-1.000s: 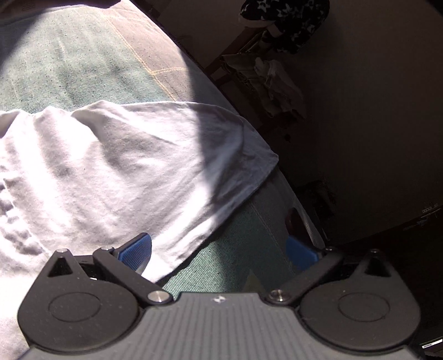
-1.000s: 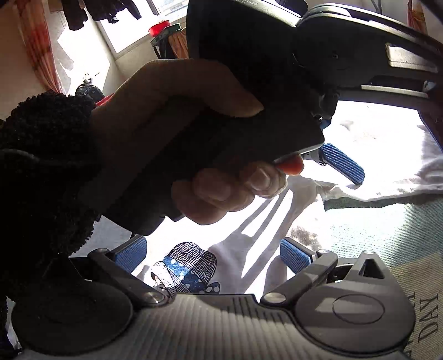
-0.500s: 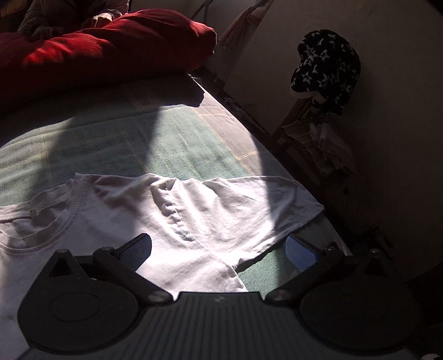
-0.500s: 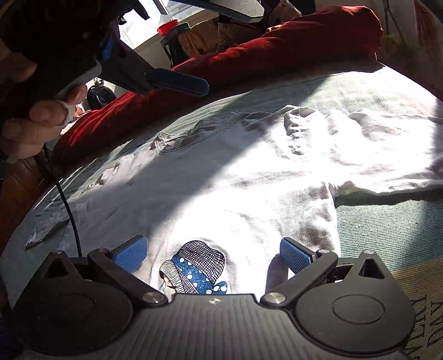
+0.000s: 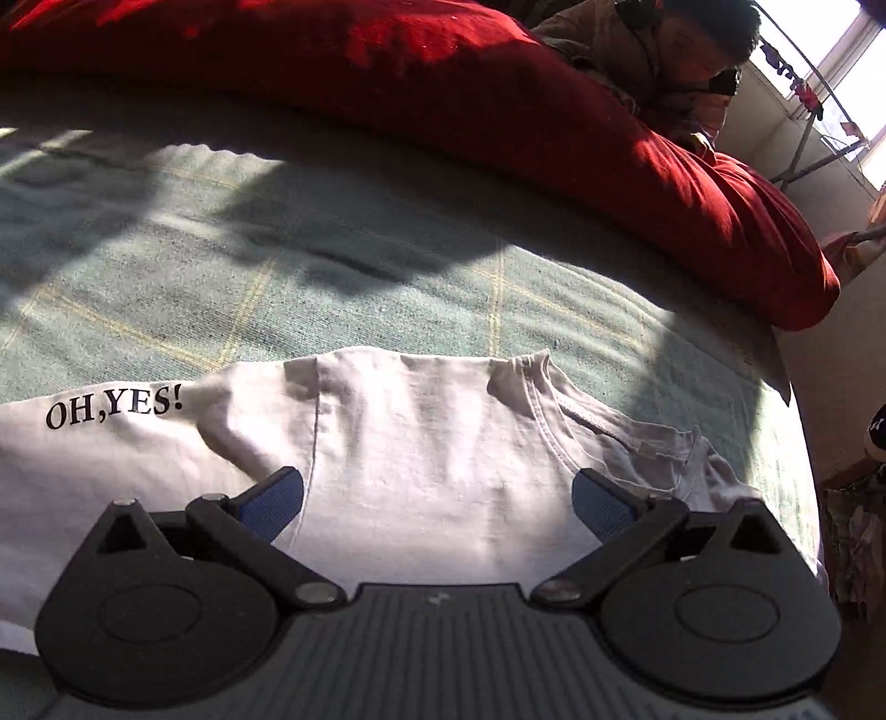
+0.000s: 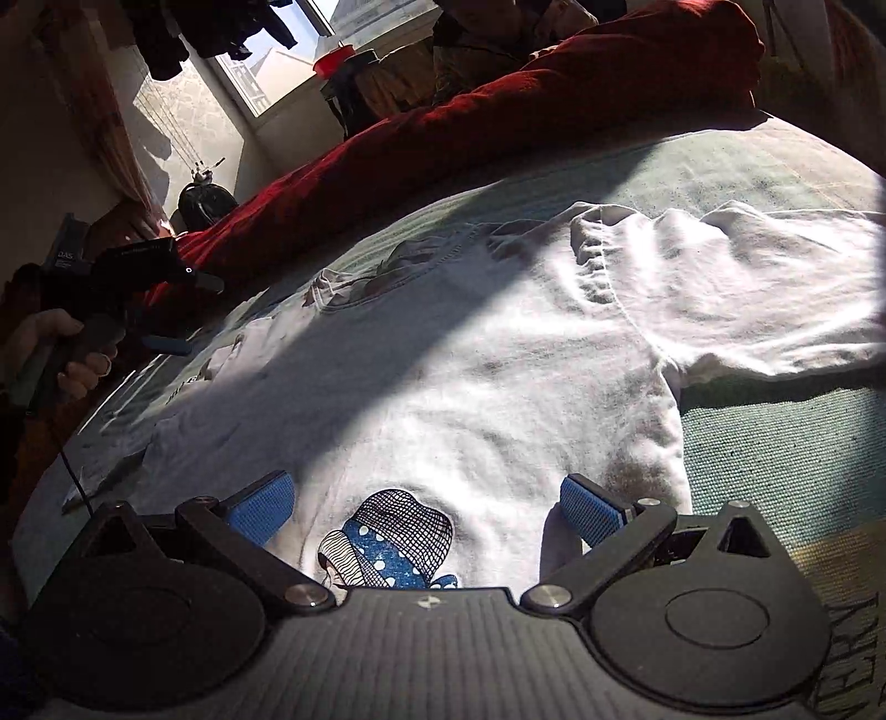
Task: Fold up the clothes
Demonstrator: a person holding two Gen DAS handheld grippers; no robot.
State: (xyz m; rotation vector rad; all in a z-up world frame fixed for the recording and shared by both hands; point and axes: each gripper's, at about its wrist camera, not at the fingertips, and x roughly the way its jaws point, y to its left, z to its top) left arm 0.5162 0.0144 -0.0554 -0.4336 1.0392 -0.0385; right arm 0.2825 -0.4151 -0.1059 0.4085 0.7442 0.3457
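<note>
A white T-shirt (image 6: 498, 354) lies spread flat on the green bedspread (image 6: 786, 443), with a blue hat print (image 6: 387, 537) on its front. In the left wrist view the shirt (image 5: 432, 459) shows its neckline (image 5: 620, 432) and the words "OH,YES!" (image 5: 113, 407) on a sleeve. My left gripper (image 5: 437, 504) is open and empty, low over the shoulder area; it also shows in the right wrist view (image 6: 166, 310) at the shirt's far left side. My right gripper (image 6: 426, 507) is open and empty above the print.
A red duvet (image 5: 498, 99) lies bunched along the back of the bed, with a person (image 5: 681, 50) behind it. The bed's edge (image 5: 797, 443) drops off at the right. A window (image 6: 299, 61) and hanging clothes are beyond.
My left gripper has swung from the right sleeve across to the shirt's left shoulder and neckline. My right gripper has stayed over the print.
</note>
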